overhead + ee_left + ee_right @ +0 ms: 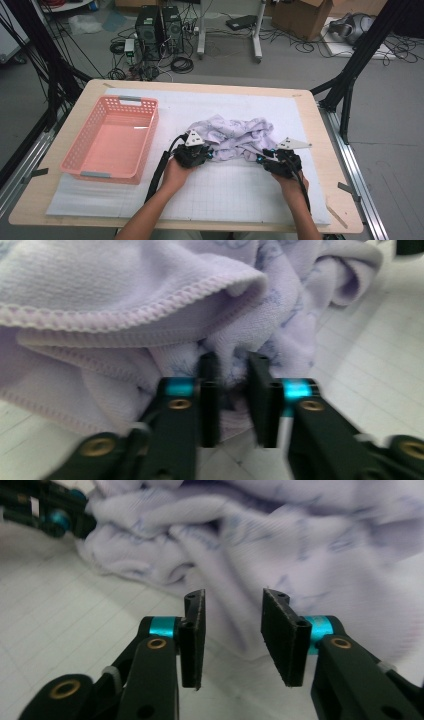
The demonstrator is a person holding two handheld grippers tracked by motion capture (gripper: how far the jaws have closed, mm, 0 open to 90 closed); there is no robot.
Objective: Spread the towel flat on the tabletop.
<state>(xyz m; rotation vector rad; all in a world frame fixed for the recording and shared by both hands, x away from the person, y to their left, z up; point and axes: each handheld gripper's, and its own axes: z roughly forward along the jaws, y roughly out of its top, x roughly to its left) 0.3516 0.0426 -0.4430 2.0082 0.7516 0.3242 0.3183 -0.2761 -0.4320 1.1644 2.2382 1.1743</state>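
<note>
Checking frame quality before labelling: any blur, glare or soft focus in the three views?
High view: even light, sharp, no glare on the table. Left gripper view: towel seam crisp, near fingers soft. Right gripper view: fingers sharp, cloth behind blurred.

- Premises: a robotics or data-recording lab, not a home.
- Black metal frame struts (359,60) stand at both sides of the surface (305,100), of the kind that carries cameras.
- Two black computer towers (160,27) sit on the bare grey floor (280,70) beyond it, amid loose cables (181,64).
- A cardboard box (305,17) and a white stand's legs (256,35) stand further back.
- The surface carries a white gridded mat (225,192), as used for measured trials.
- A person works with a cabled hand-held claw (209,154) in each hand.
</note>
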